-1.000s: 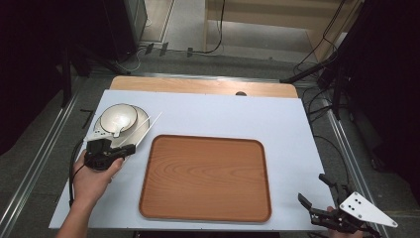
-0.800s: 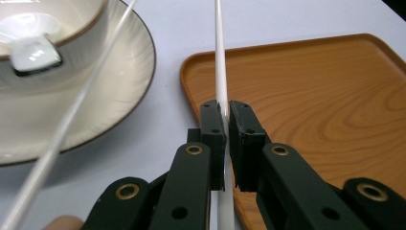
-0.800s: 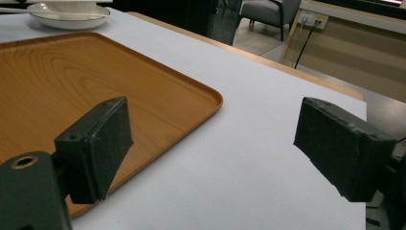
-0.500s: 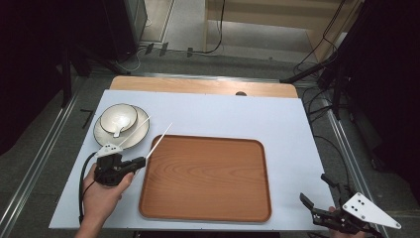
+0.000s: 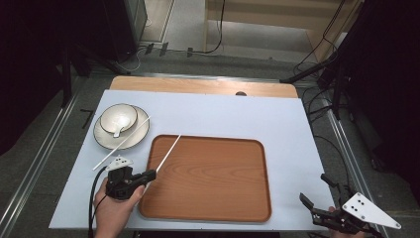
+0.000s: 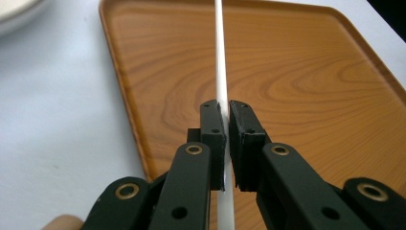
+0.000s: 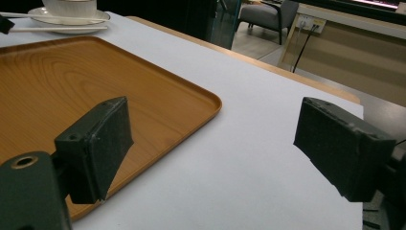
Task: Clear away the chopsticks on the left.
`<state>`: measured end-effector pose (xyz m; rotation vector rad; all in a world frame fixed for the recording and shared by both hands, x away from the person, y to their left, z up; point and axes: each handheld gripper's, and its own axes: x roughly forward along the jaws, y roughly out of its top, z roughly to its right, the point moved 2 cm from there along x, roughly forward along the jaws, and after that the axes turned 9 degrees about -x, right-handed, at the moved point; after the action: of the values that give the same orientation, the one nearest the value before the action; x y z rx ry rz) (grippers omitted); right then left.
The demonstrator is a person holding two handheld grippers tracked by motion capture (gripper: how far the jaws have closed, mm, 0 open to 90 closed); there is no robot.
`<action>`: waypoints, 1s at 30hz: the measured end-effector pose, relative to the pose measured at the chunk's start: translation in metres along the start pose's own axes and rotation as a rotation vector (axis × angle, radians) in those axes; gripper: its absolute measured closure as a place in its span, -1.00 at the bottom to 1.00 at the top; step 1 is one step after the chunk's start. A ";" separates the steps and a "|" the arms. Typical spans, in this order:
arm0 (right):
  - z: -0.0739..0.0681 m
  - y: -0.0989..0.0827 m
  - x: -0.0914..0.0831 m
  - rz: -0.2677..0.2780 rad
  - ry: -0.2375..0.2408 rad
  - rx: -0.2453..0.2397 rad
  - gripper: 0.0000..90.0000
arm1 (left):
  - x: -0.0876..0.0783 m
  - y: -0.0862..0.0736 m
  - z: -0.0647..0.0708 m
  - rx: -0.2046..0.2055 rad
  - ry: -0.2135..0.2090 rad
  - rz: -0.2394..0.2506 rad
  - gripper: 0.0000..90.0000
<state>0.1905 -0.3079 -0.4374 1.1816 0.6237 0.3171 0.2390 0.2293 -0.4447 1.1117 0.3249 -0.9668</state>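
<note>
A thin white chopstick (image 5: 168, 152) is pinched in my left gripper (image 5: 152, 173), which is shut on it at the left rim of the wooden tray (image 5: 213, 183). The stick slants up and away over the tray's far left corner. In the left gripper view the chopstick (image 6: 219, 62) runs between the pressed pads of the left gripper (image 6: 226, 108) above the tray (image 6: 311, 86). A second white chopstick (image 5: 126, 140) lies across the plate (image 5: 105, 140), beside a bowl (image 5: 119, 117) with a spoon in it. My right gripper (image 5: 314, 189) is open near the table's front right corner, holding nothing.
The right gripper view shows the open right gripper (image 7: 210, 143) over bare white tabletop next to the tray's corner (image 7: 191, 103), with the plate and bowl (image 7: 72, 12) far off. Cables and dark equipment lie on the floor beyond the table's far edge.
My left gripper has carried the chopstick from beside the plate rightward and nearer, to the tray's left rim. The right gripper has stayed put.
</note>
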 end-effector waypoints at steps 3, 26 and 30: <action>0.000 0.000 0.000 -0.003 0.001 0.002 -0.71 | 0.009 -0.006 0.000 -0.027 0.011 -0.008 0.90; -0.001 -0.001 0.001 -0.014 0.004 -0.006 -0.71 | 0.027 -0.016 -0.005 -0.037 0.075 0.016 0.62; -0.002 -0.001 0.001 -0.016 0.004 -0.005 -0.71 | 0.022 -0.013 -0.003 -0.015 0.058 0.044 0.79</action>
<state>0.1904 -0.3061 -0.4390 1.1712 0.6352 0.3068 0.2419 0.2199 -0.4681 1.1304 0.3534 -0.8933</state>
